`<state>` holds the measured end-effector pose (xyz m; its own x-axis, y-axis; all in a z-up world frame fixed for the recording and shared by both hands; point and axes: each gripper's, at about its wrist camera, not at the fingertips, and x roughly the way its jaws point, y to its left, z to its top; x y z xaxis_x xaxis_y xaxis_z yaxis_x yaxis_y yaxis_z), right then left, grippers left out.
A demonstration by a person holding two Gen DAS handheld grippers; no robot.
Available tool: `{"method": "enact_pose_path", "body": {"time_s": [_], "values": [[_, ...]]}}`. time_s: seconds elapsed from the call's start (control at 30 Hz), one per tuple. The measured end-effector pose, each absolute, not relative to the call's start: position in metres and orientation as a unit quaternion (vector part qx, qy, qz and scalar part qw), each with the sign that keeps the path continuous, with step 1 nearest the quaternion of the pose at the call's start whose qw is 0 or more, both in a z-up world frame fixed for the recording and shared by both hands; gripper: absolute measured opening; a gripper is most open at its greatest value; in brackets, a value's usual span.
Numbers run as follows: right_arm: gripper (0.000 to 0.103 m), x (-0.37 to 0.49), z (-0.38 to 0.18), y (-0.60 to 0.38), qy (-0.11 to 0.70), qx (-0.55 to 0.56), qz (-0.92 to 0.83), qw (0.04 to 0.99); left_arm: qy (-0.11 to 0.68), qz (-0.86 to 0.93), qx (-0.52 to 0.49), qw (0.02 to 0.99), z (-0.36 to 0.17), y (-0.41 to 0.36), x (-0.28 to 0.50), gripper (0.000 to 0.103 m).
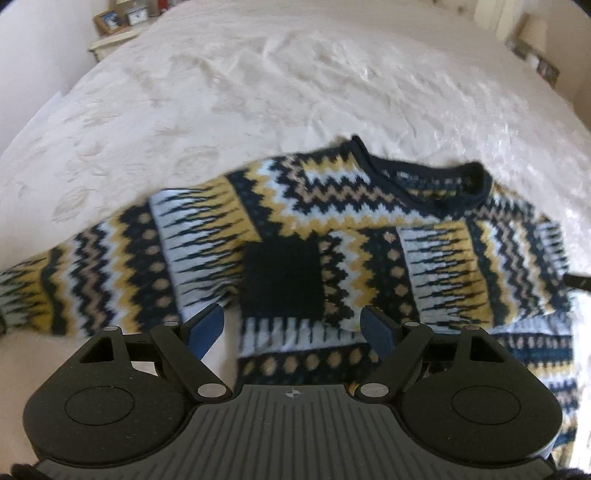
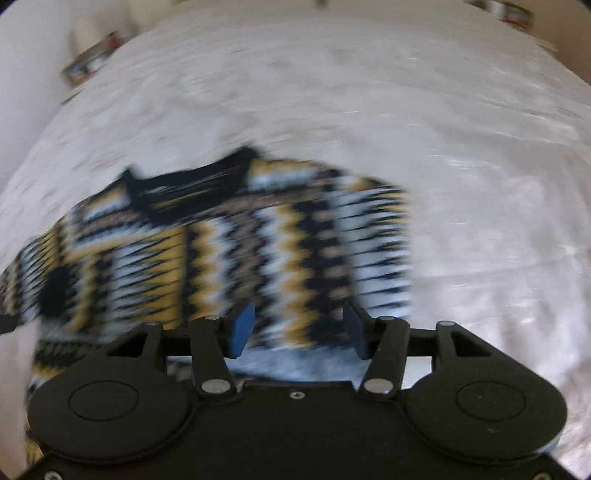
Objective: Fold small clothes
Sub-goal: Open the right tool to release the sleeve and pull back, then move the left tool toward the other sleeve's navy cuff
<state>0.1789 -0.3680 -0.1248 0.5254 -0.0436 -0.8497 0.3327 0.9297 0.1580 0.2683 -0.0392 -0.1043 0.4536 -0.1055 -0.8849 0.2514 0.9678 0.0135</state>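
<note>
A small knitted sweater (image 1: 332,236) with navy, yellow, tan and pale blue zigzag bands lies on a white bedspread (image 1: 258,92). One sleeve is folded across its front, with a dark cuff near the middle. The other sleeve stretches out to the left. My left gripper (image 1: 293,328) is open and empty, just above the sweater's lower body. In the blurred right wrist view the sweater (image 2: 229,251) fills the middle left. My right gripper (image 2: 299,330) is open and empty over the sweater's right side.
The bed stretches far beyond the sweater. A bedside table with framed pictures (image 1: 110,22) stands at the far left. More small items (image 1: 535,55) stand at the far right edge of the bed.
</note>
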Motion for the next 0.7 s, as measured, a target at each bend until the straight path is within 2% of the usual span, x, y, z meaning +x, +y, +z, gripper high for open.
{"method": "enact_pose_path", "body": {"time_s": [0.17, 0.23, 0.27, 0.43, 0.47, 0.5, 0.53, 0.7], "values": [[0.061, 0.197, -0.134, -0.393, 0.474, 0.162, -0.133, 0.855, 0.569, -0.093, 0.102, 0.810, -0.157, -0.051, 0.285, 0.081], [0.067, 0.207, -0.140, -0.398, 0.476, 0.169, -0.132, 0.853, 0.603, -0.087, 0.090, 0.788, -0.179, -0.048, 0.293, 0.087], [0.068, 0.211, -0.144, -0.400, 0.478, 0.172, -0.131, 0.851, 0.604, -0.081, 0.083, 0.788, -0.183, -0.044, 0.295, 0.096], [0.067, 0.230, -0.161, -0.408, 0.499, 0.174, -0.132, 0.839, 0.607, -0.090, 0.050, 0.788, -0.187, -0.029, 0.296, 0.098], [0.053, 0.231, -0.163, -0.408, 0.502, 0.175, -0.126, 0.837, 0.607, -0.090, 0.053, 0.788, -0.188, -0.029, 0.296, 0.099], [0.010, 0.233, -0.164, -0.407, 0.509, 0.169, -0.121, 0.835, 0.606, -0.088, 0.054, 0.789, -0.188, -0.029, 0.295, 0.100], [0.016, 0.233, -0.162, -0.407, 0.511, 0.158, -0.121, 0.836, 0.606, -0.085, 0.053, 0.789, -0.189, -0.029, 0.294, 0.101], [0.014, 0.225, -0.174, -0.432, 0.513, 0.201, -0.157, 0.820, 0.588, -0.055, 0.044, 0.806, -0.193, -0.037, 0.289, 0.103]]}}
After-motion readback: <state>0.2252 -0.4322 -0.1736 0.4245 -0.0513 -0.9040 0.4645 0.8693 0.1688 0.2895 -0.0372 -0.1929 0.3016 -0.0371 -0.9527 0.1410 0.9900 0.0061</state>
